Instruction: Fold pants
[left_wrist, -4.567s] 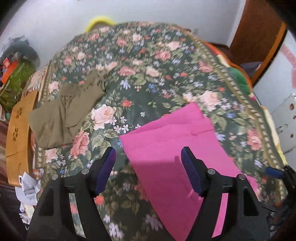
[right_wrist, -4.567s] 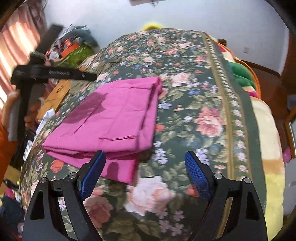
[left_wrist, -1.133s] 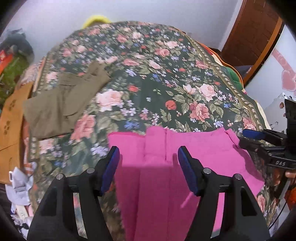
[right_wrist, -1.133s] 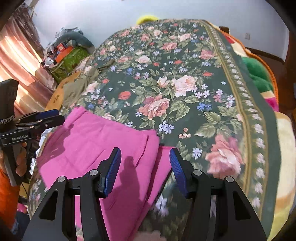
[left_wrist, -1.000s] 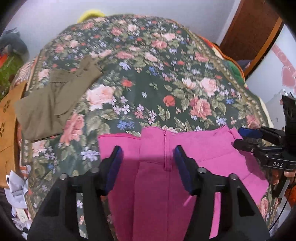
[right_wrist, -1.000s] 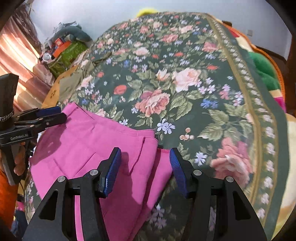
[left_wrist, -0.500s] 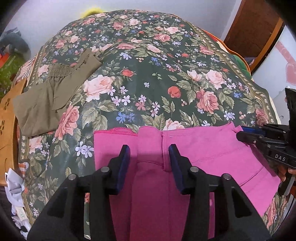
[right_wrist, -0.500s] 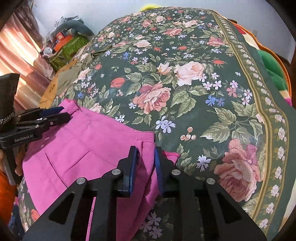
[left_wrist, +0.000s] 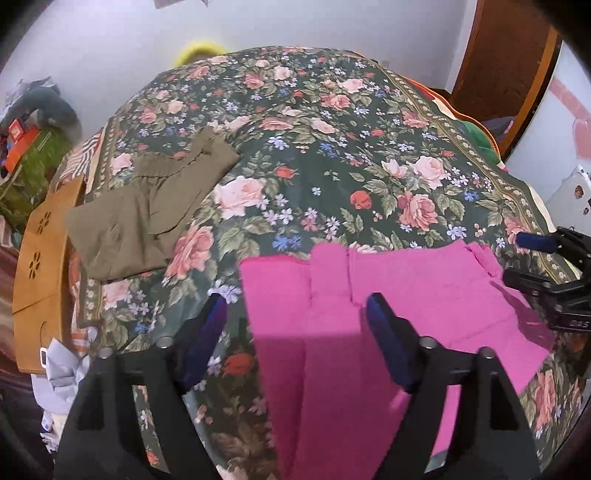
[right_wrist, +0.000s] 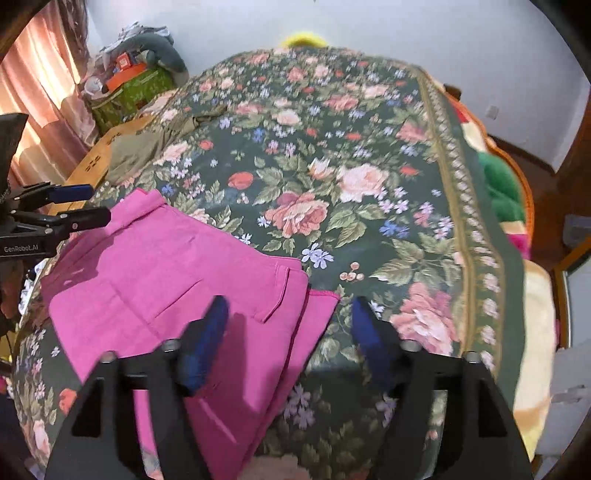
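Waistband of pink pants (left_wrist: 388, 295) released since half a second earlier: left gripper (left_wrist: 295, 325) and right gripper (right_wrist: 288, 328) fingers just opened, empty; next fold pending.

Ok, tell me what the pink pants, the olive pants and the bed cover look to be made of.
Pink pants: likely a woven cotton-type cloth, matte, holding crisp flat folds and stitched seams.
Olive pants: thinner, softer fabric by its look, matte, with a gathered waistband and soft wrinkles.
Bed cover: printed floral textile, dull finish; the weave is too small to tell.
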